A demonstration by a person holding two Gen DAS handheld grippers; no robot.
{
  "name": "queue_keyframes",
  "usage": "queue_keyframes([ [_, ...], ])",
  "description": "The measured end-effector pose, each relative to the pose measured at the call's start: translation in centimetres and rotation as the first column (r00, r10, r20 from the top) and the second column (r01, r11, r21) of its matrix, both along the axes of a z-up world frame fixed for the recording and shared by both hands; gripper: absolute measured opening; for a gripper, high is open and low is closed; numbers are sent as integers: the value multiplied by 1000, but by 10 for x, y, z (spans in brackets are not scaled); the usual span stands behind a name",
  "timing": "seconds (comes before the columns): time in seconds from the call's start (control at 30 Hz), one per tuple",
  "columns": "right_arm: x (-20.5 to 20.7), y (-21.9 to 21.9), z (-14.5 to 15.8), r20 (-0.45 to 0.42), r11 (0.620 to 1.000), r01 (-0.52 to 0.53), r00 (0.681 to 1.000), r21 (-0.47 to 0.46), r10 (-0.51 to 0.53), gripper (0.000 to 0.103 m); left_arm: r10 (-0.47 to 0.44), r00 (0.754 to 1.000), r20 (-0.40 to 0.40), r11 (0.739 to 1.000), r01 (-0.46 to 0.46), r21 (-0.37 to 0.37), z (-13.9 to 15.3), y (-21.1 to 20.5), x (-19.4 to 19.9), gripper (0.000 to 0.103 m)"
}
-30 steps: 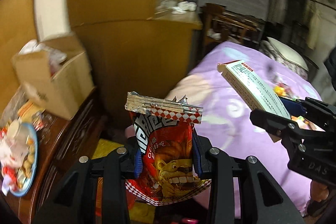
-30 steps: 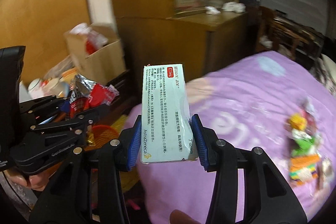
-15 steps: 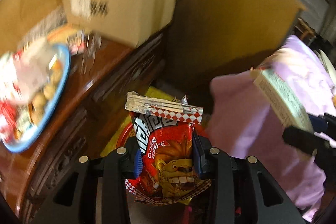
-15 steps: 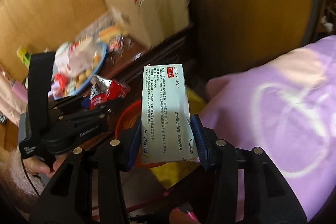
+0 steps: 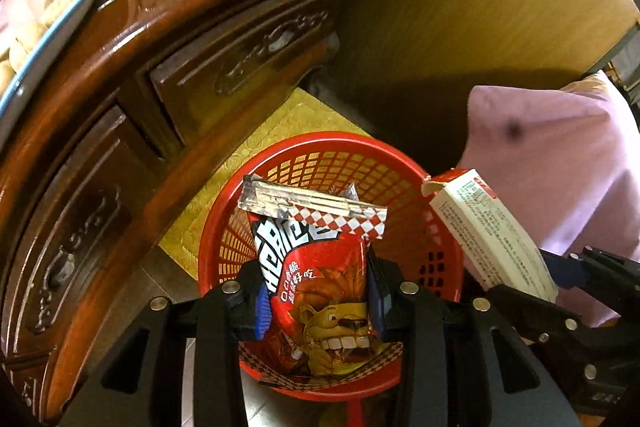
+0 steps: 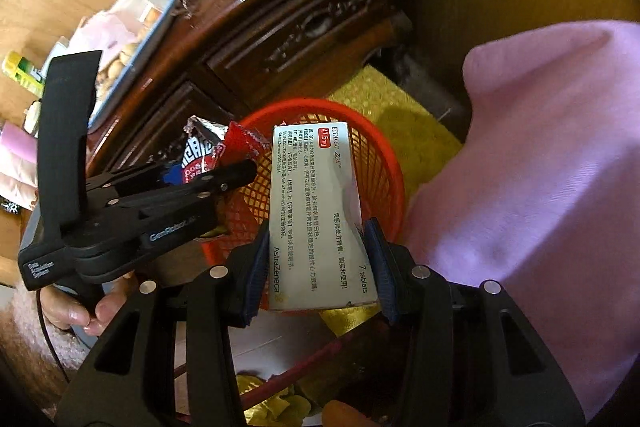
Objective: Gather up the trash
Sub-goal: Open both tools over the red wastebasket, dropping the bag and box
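- Left wrist view: the left gripper (image 5: 318, 301) is clamped on a red snack bag (image 5: 316, 267), blue pads pressing its sides, the torn foil top sticking up above the fingers.
- Right wrist view: the right gripper (image 6: 318, 263) is closed on a white medicine box (image 6: 316, 215), held by its long edges, the opened flap end pointing away from the camera.
- Both pieces of trash hang over the red basket (image 5: 348, 163); the snack bag looks to be above its middle, the medicine box (image 5: 488, 231) over its right rim.
- Step in hand, as I judge it: the carry is done and the drop is due. The next move calls for parting the fingers of each gripper; the box may first need nudging inward so it clears the rim.
- Snack bag: thin crinkled film, glossy, silver inside, light enough to flutter or cling to a pad.
- Medicine box: stiff printed card, flat-sided, likely to fall straight.
- Basket: round moulded plastic with an open lattice wall, standing on a yellow patterned mat (image 5: 288, 123).
- Beside it stand a dark carved wooden cabinet (image 5: 160, 87) with drawers and a pink bedspread (image 6: 540, 167), soft and matte.
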State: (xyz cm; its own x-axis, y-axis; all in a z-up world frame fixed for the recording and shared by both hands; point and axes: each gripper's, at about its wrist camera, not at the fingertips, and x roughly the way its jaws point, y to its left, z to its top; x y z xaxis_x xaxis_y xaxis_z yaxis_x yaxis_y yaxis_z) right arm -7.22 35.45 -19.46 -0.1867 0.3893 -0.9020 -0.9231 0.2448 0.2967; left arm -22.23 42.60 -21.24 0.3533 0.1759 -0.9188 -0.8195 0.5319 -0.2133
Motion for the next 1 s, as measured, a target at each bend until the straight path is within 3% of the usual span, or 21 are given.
queue_keyframes([
  [0.07,0,-1,-4,-5,1000,-5,1000,-5,5,48,4,1000,-5,1000,-4,3,-2,2,0,41],
  [0.17,1,2,-7,-17,1000,-5,1000,-11,5,48,18,1000,-14,1000,-18,16,-4,6,0,56],
  [0.27,2,2,-6,-25,1000,-4,1000,-1,4,52,18,1000,-17,999,-18,27,-2,5,0,63],
  [0.47,9,-9,11,-30,999,30,999,37,-29,53,26,999,-29,998,-24,52,10,1,-1,64],
  [0.63,26,-35,45,-17,990,91,996,110,-89,53,18,1000,9,996,-18,89,40,-6,6,66],
  [0.77,39,-64,76,4,972,149,988,181,-152,54,-19,998,53,989,11,147,72,-21,18,74],
  [1.0,67,-130,120,30,918,275,955,287,-295,56,-173,978,121,961,140,239,129,-69,61,85],
])
